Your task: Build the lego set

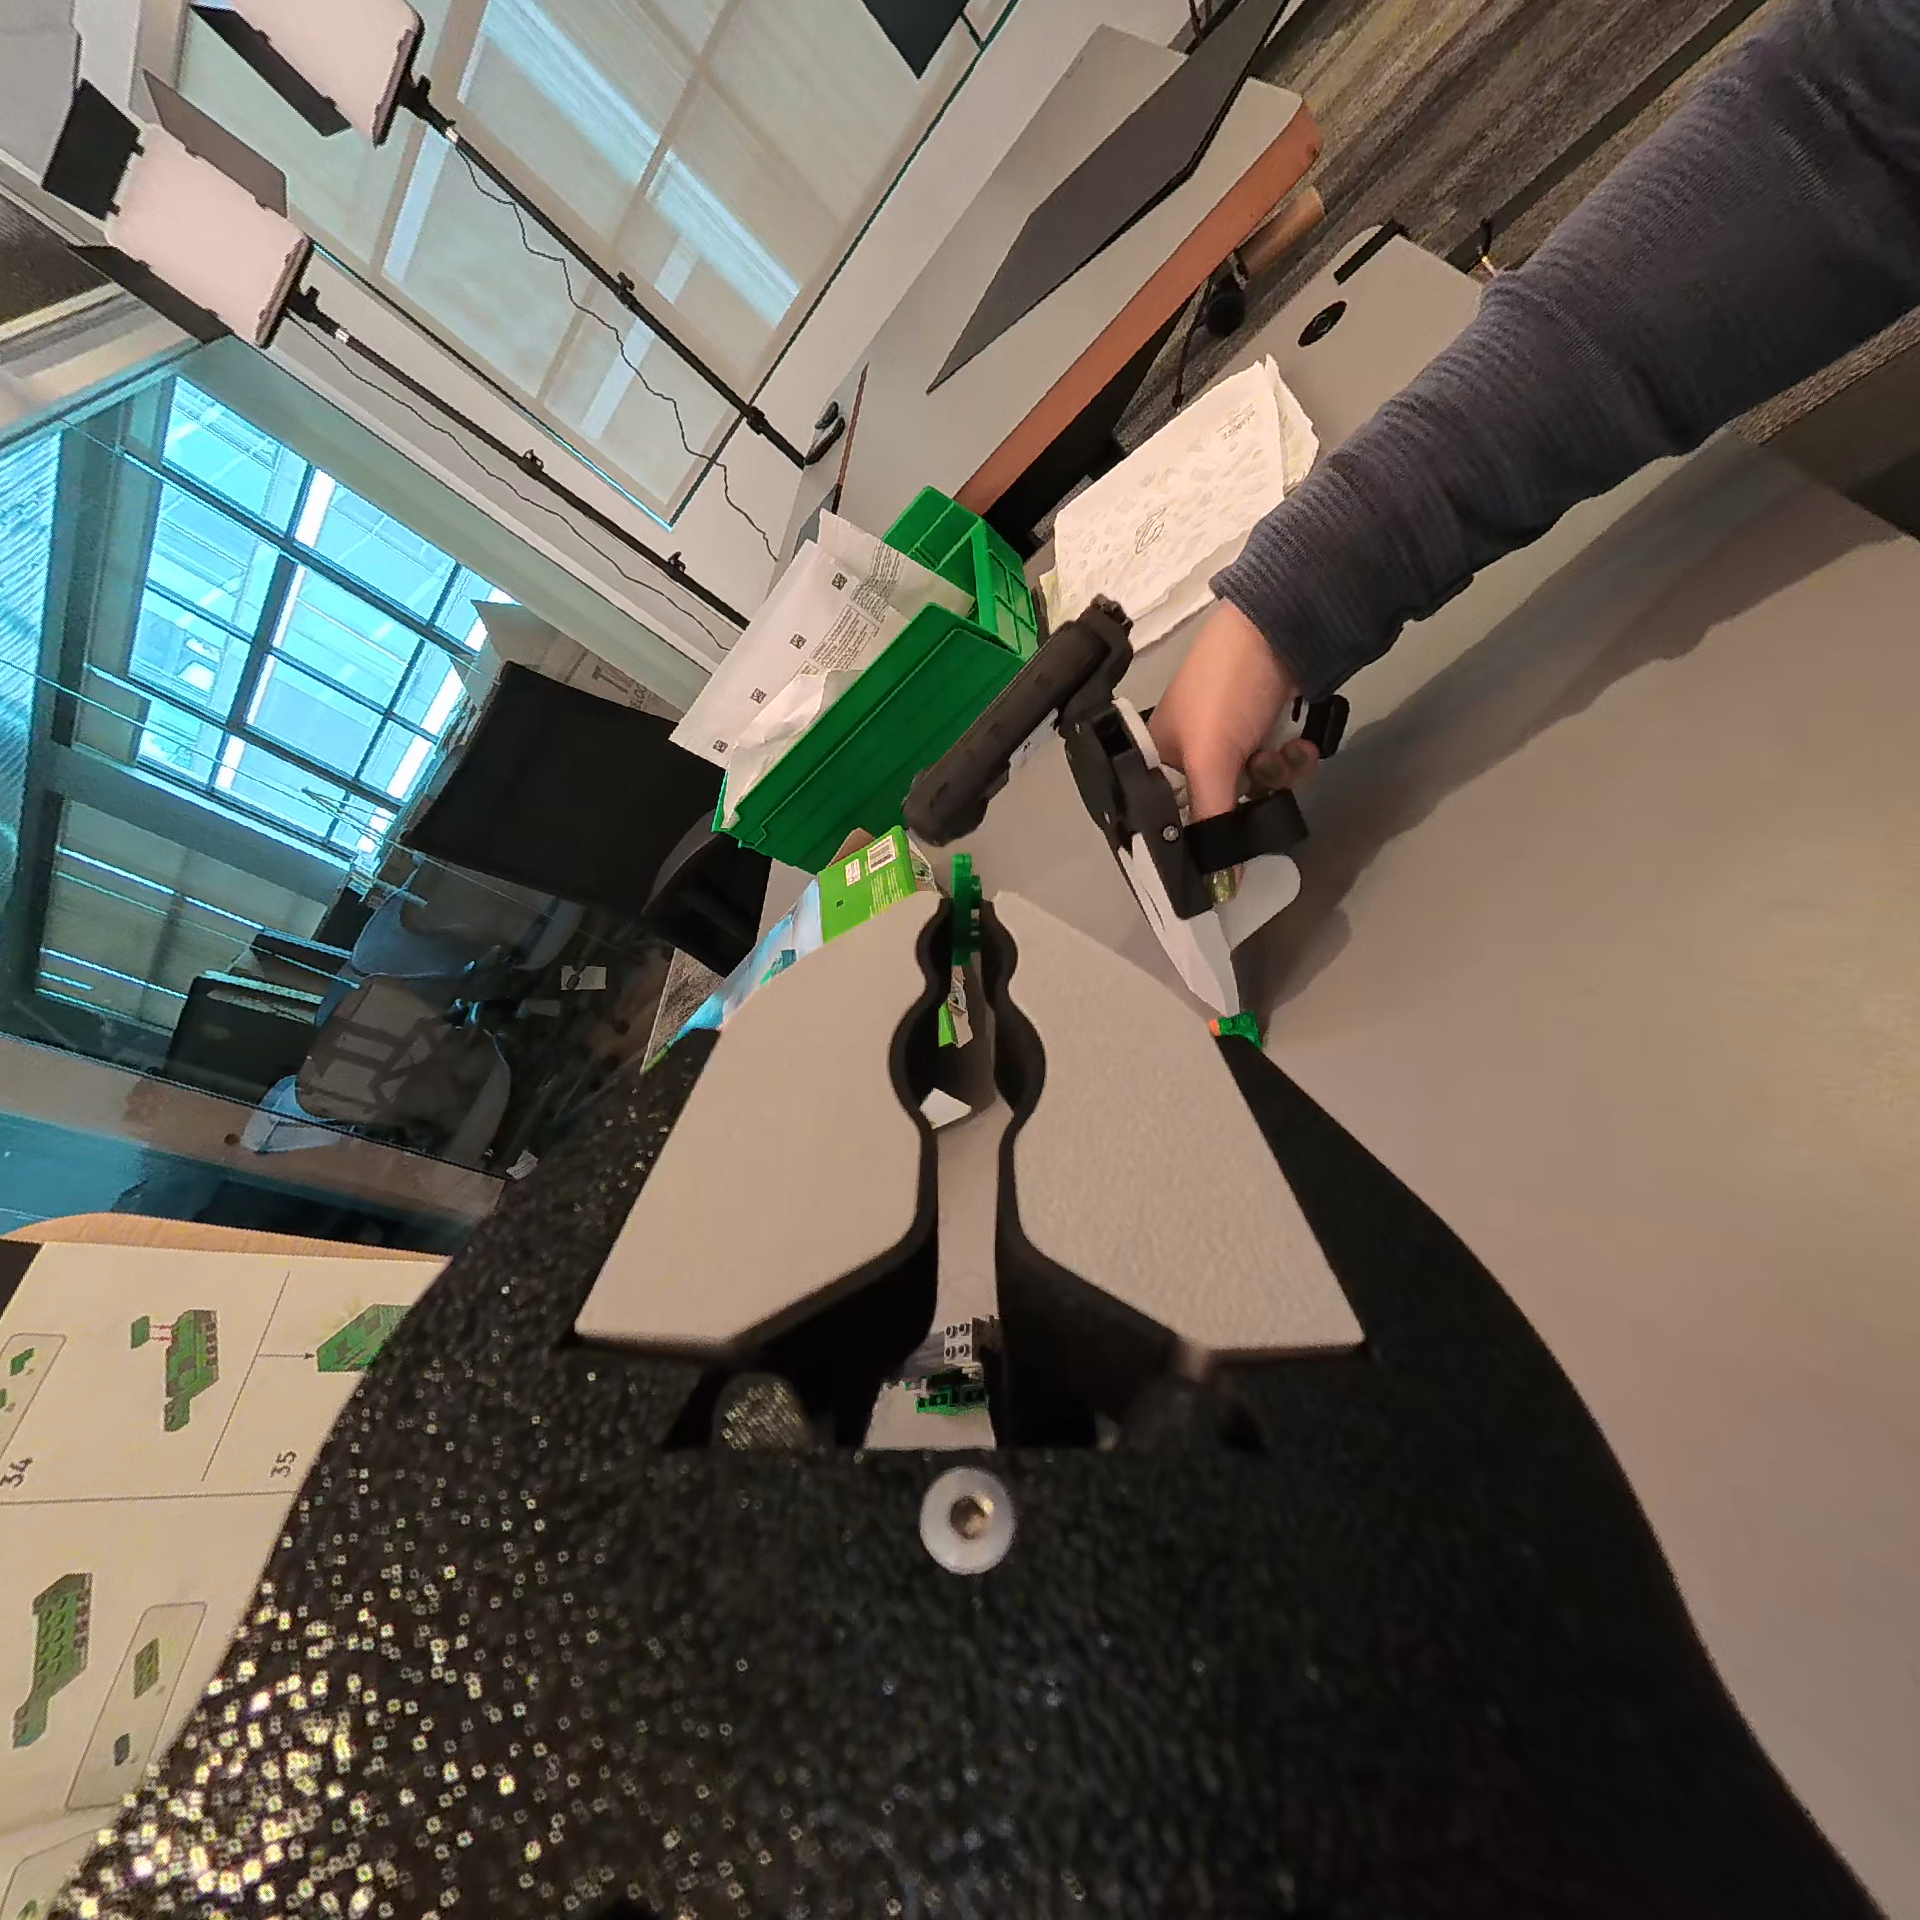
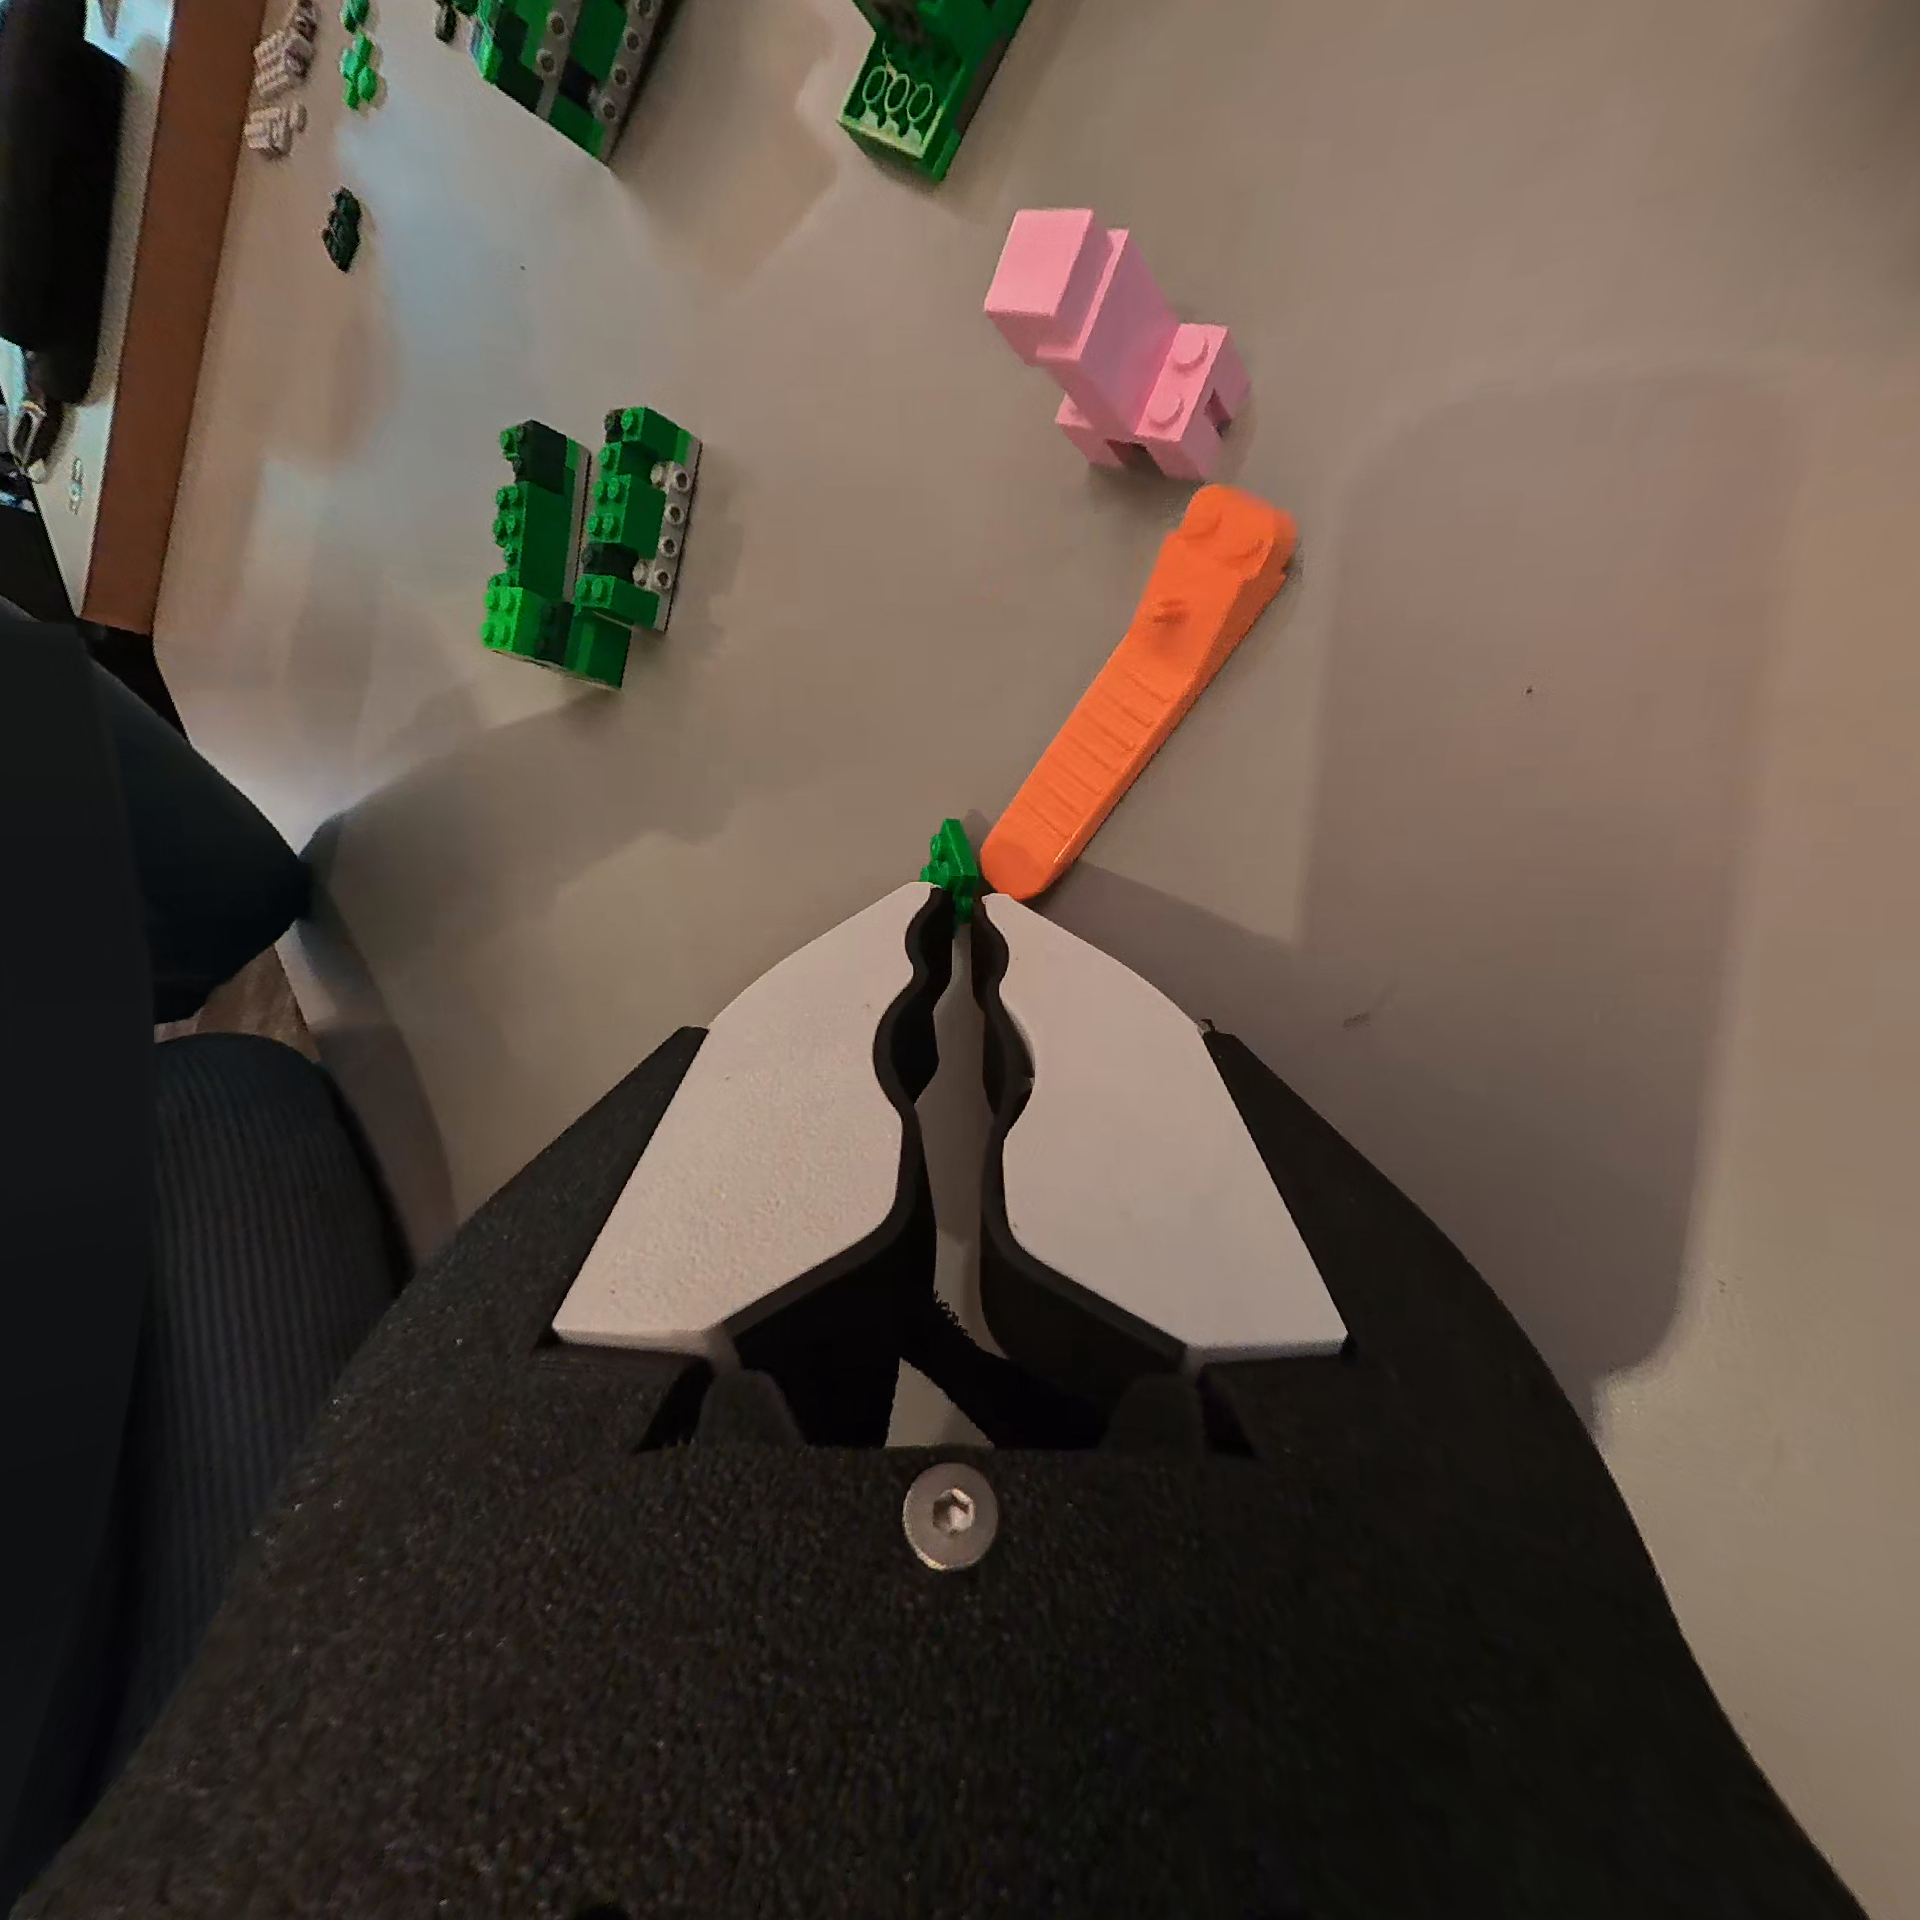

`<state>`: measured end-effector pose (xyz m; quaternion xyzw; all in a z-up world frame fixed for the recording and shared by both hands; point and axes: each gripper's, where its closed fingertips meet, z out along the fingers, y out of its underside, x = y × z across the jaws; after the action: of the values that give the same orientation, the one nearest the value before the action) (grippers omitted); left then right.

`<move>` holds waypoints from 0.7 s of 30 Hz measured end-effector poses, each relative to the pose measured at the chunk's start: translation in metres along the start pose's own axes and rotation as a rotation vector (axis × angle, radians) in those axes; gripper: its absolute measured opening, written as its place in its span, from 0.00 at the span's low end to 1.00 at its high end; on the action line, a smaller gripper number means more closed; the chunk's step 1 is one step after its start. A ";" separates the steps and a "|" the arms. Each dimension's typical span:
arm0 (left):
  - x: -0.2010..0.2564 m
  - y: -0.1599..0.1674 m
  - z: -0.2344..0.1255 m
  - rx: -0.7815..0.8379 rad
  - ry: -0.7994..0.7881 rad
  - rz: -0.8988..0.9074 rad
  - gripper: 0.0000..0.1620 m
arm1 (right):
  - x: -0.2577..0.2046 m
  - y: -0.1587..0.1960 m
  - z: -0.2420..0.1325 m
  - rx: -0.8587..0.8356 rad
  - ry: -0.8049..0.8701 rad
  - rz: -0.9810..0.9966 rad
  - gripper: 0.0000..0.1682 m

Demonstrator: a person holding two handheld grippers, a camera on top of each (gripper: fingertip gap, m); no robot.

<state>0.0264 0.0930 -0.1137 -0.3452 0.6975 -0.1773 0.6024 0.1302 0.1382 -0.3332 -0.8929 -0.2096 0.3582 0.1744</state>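
Note:
In the left wrist view my left gripper (image 1: 968,916) is shut on a thin green plate (image 1: 965,883). It holds the plate edge-on, above the table, with the plate sticking out past the tips. In the right wrist view my right gripper (image 2: 961,906) is down at the grey table (image 2: 1507,935), shut on a small green studded piece (image 2: 951,857). That piece lies right beside the tip of an orange brick separator (image 2: 1138,696). The left wrist view also shows the right gripper (image 1: 1224,997) with that green piece (image 1: 1242,1029) at its tips.
A pink pig figure (image 2: 1122,343) stands beyond the separator. Green and grey sub-assemblies (image 2: 592,545) and more pieces (image 2: 904,94) lie to the left and far side. A green bin (image 1: 894,707) with paper bags, a green box (image 1: 871,883) and the instruction booklet (image 1: 125,1455) lie around. Spacing between my two grippers at the tips: around 25 cm. To the orange brick separator (image 2: 1138,696): right tips about 4 cm, left tips about 25 cm.

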 end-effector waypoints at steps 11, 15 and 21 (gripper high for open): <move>0.002 0.002 0.002 -0.012 0.010 0.002 0.03 | -0.023 -0.020 -0.017 0.226 0.013 -0.281 0.01; 0.003 0.002 0.003 -0.010 0.018 -0.001 0.03 | -0.050 -0.034 -0.038 0.385 0.187 -0.609 0.01; 0.004 -0.007 0.004 0.010 -0.003 0.063 0.03 | -0.148 -0.070 -0.097 0.633 0.491 -1.130 0.01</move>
<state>0.0315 0.0862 -0.1131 -0.3204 0.7062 -0.1613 0.6105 0.0849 0.1081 -0.1505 -0.6082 -0.4824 0.0439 0.6288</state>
